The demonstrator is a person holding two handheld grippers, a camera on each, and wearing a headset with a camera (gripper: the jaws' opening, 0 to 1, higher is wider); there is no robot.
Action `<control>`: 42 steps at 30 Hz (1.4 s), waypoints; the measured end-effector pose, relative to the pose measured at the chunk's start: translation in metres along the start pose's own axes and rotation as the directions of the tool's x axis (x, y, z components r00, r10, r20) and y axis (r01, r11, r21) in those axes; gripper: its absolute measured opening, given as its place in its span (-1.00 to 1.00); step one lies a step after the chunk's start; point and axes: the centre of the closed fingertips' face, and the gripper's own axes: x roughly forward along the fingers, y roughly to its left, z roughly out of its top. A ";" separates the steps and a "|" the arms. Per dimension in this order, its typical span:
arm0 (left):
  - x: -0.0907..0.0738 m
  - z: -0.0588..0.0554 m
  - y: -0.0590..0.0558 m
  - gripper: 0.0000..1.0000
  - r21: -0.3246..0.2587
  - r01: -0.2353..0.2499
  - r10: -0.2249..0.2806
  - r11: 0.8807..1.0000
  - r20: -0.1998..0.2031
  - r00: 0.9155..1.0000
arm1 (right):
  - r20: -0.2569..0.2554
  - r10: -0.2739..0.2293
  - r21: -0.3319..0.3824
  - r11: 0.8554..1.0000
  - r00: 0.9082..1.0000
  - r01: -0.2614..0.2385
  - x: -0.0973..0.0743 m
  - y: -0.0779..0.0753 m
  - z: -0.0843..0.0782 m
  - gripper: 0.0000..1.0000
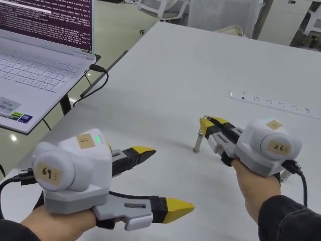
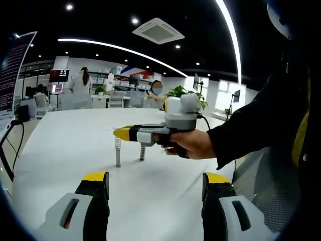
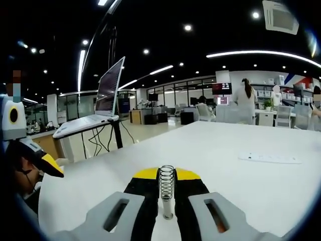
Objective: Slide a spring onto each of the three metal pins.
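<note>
Right gripper (image 3: pixel 166 174) had its fingers pinching the spring (image 3: pixel 166 184), which was upright over the top of a pin (image 3: pixel 165 211) standing on the white bench (image 3: pixel 241 181). A second pin (image 2: pixel 142 153) stood just beside it, below the right gripper. Left gripper (image 2: pixel 155 183) hovered nearer the person, fingers spread wide, holding nothing. Laptop (image 1: pixel 35 55) sat off the bench's left edge.

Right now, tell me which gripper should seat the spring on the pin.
Right. The right gripper grips the spring right on the pin; the left gripper is open and apart from it.
</note>
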 end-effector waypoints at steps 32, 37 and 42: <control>-0.003 -0.003 0.007 0.45 -0.011 -0.019 0.019 1.000 -0.011 1.000 | -0.038 0.009 0.026 1.000 0.999 -0.008 0.003 -0.001 -0.022 -0.85; -0.003 -0.003 0.008 0.45 -0.011 -0.022 0.022 1.000 -0.012 1.000 | -0.048 0.010 0.030 1.000 0.999 -0.009 0.003 0.000 -0.027 -0.84; -0.002 -0.004 0.009 0.45 -0.014 -0.023 0.023 1.000 -0.014 1.000 | -0.065 0.015 0.030 0.999 0.998 -0.013 0.003 0.000 -0.034 -0.84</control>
